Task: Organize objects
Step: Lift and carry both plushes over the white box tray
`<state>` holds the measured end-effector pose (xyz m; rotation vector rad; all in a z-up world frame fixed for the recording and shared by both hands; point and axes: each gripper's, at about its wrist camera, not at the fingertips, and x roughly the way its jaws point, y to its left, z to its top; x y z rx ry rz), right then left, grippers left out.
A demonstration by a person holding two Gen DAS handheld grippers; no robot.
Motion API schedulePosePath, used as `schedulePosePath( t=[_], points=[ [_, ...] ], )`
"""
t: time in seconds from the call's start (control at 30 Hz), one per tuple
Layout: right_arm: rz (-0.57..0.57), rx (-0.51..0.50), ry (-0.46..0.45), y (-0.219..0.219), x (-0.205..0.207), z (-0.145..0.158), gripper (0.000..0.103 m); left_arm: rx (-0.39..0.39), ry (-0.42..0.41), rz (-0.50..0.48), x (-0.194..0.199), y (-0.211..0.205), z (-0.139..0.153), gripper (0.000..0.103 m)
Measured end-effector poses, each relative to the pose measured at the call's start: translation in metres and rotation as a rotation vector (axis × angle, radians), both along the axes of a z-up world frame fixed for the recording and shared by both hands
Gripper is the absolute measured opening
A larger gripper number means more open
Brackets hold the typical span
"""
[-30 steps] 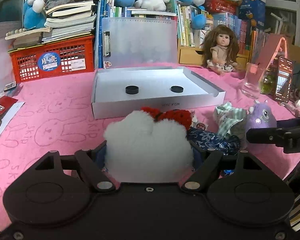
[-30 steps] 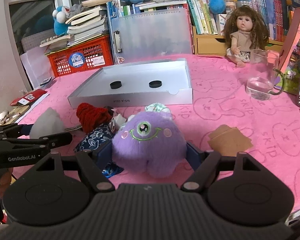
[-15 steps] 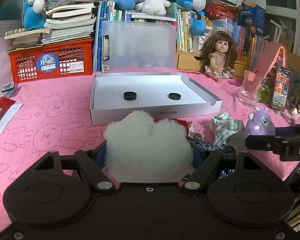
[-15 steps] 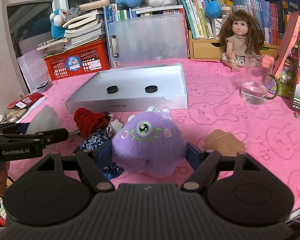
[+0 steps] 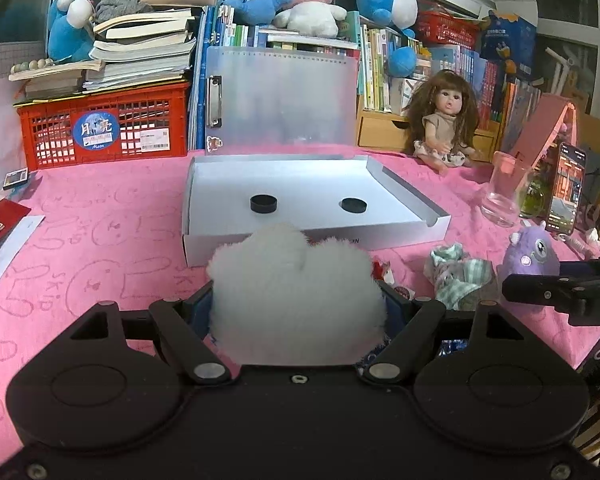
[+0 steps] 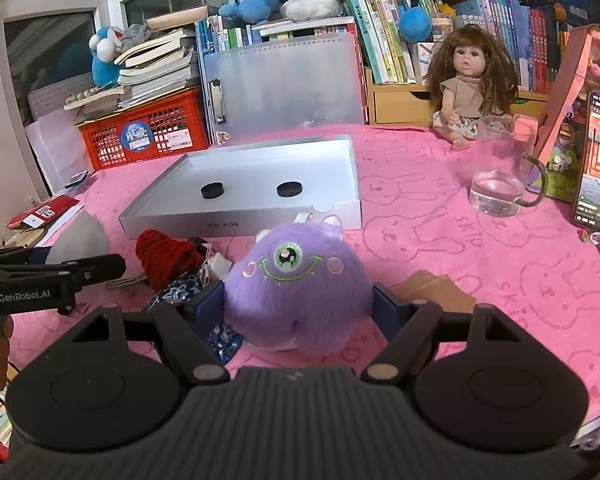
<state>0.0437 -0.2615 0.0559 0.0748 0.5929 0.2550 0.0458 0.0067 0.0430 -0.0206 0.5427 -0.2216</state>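
Spreading across the middle of both views, the pink counter (image 5: pixel 100 240) carries a shallow white box (image 5: pixel 396 184) lying crosswise, straight ahead of both grippers and empty but for two black discs (image 5: pixel 263 203). The left gripper (image 5: pixel 298 304) looks the nearer to it, jaws clamped on a white fluffy toy (image 5: pixel 296 292) at lower centre. The right gripper (image 6: pixel 298 304) has its jaws clamped on a purple one-eyed toy (image 6: pixel 298 280), also lower centre.

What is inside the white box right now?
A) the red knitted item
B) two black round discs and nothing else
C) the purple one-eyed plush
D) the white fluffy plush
B: the white box holds only two black discs, while the purple plush sits in the right gripper and the white plush in the left gripper.
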Motion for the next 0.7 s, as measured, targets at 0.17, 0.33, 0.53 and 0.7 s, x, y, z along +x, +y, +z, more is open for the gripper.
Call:
schedulePosePath(
  t=[0.17,0.33,0.53,0.7],
  points=[
    [-0.003,-0.002,-0.011,0.0,0.003,0.004,0.078,-0.004,-0.004,0.006,0.007,0.0,0.004,0.077],
    [-0.003,0.003,-0.021,-0.001,0.009,0.009,0.078,0.002,-0.014,0.008,0.013,0.0,0.008,0.077],
    [-0.011,0.011,-0.034,-0.002,0.02,0.015,0.078,-0.004,-0.017,0.01,0.024,-0.001,0.013,0.077],
    [-0.008,0.012,-0.036,-0.001,0.031,0.017,0.078,-0.009,-0.016,0.019,0.04,0.0,0.017,0.077]
  ],
)
